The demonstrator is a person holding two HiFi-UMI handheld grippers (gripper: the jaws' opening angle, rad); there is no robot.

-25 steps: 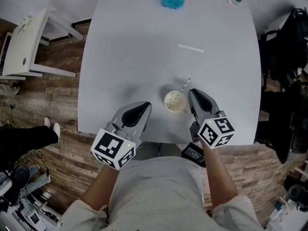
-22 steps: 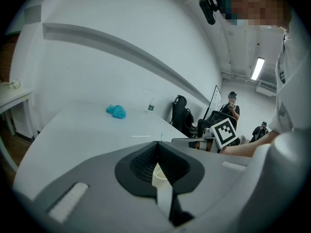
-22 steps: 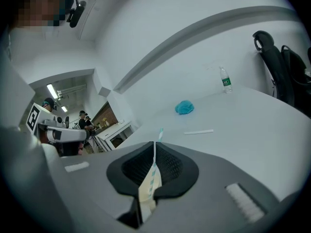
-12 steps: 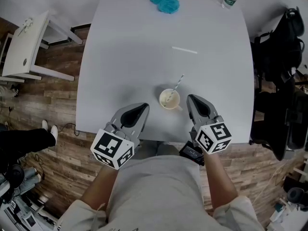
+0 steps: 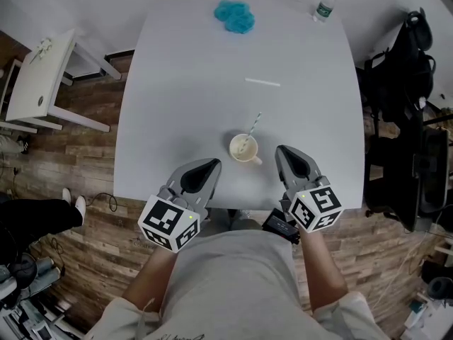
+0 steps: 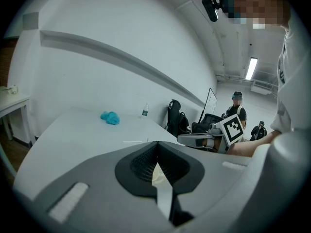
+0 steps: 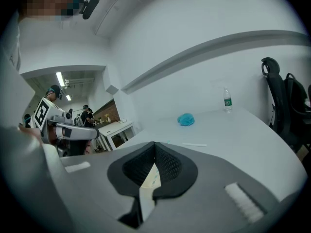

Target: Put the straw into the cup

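Straw stands tilted in the cup, resting on its rim; the task looks done. Left tongs and right tongs sit either side of the cup, clear of it. Both are closed and empty, likely because nothing is left to hold. A spare white stick lies beyond the cup on the counter.

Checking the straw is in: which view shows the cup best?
The head view: the cup is seen from above, straw standing in it. Each gripper view shows only a pale sliver between its jaws, probably the cup.
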